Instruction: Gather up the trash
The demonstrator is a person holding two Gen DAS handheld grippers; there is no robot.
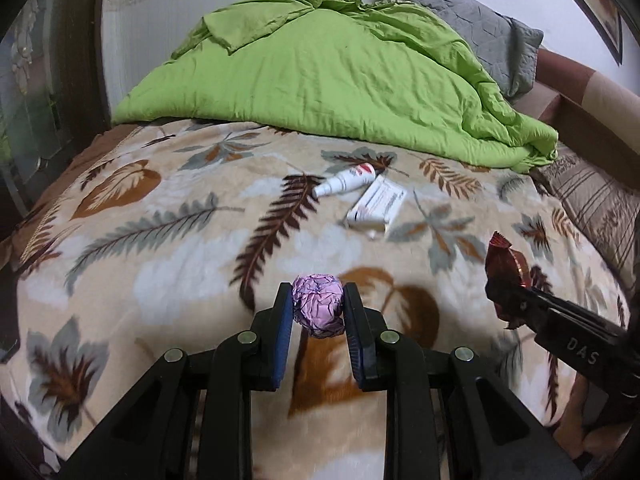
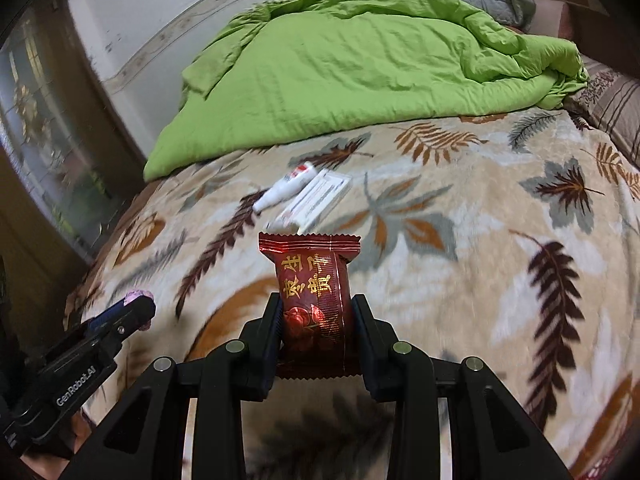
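Note:
My left gripper is shut on a crumpled pink paper ball, held above the leaf-patterned blanket. My right gripper is shut on a dark red snack wrapper with gold lettering, standing upright between the pads. In the left wrist view the right gripper comes in from the right with the red wrapper. In the right wrist view the left gripper shows at the lower left with a bit of the pink ball. A white tube and a white box lie further up the bed.
A crumpled green duvet covers the far half of the bed, with a grey pillow behind it. A striped cushion lies at the right edge. A dark cabinet with glass stands at the left.

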